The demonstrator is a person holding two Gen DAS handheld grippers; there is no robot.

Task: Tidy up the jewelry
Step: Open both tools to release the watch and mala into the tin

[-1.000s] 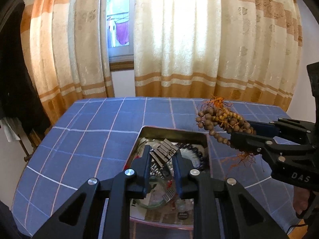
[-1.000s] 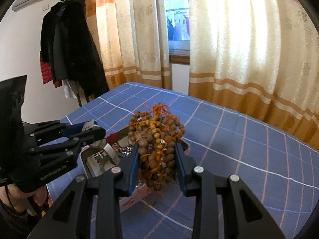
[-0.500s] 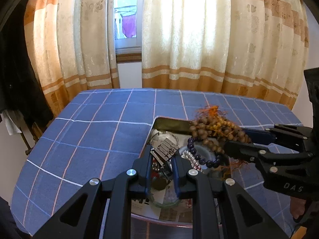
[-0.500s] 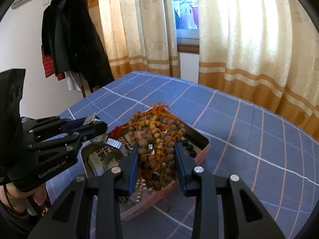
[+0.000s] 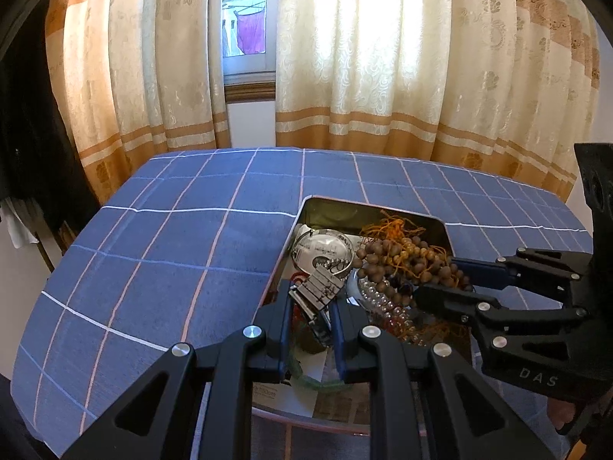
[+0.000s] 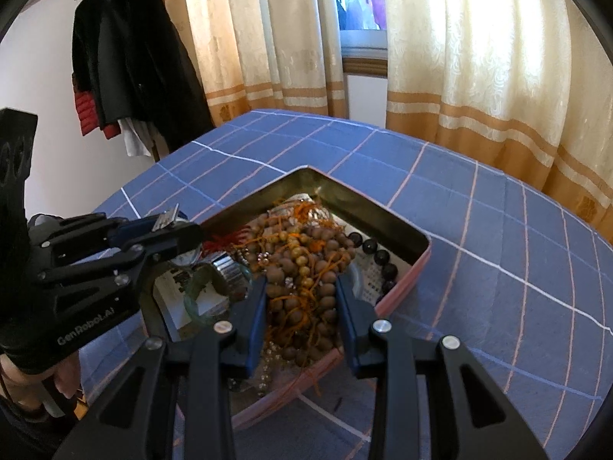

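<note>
While the left wrist view looks down along its own fingers, the left gripper [image 5: 311, 318] is nearly closed on a metal-link watch [image 5: 318, 292], the band pinched between the pads and the case hanging below, over the near end of the open tin [image 5: 337, 207]. Steel links are stiff across but floppy along the strap, and smooth, so I judge a pinch on the band close to the case is safest. Ahead and to the right, the right gripper [image 5: 440, 278] holds a bundle of wooden prayer beads [image 5: 402, 258] low inside the tin, above a string of pearls [image 5: 383, 303]. A green bangle [image 5: 318, 382] lies just below the left fingers.

From the right wrist view, the right gripper [image 6: 300, 306] is part open, its pads pressing both sides of the prayer beads [image 6: 302, 264]. That bundle looks light, limp and tangled with orange cord, likely to snag or spill loops; gripping its thick middle seems best. Dark round beads [image 6: 377, 253] lie to its right, the tin [image 6: 383, 211] on the blue checked bench [image 6: 498, 230].
</note>
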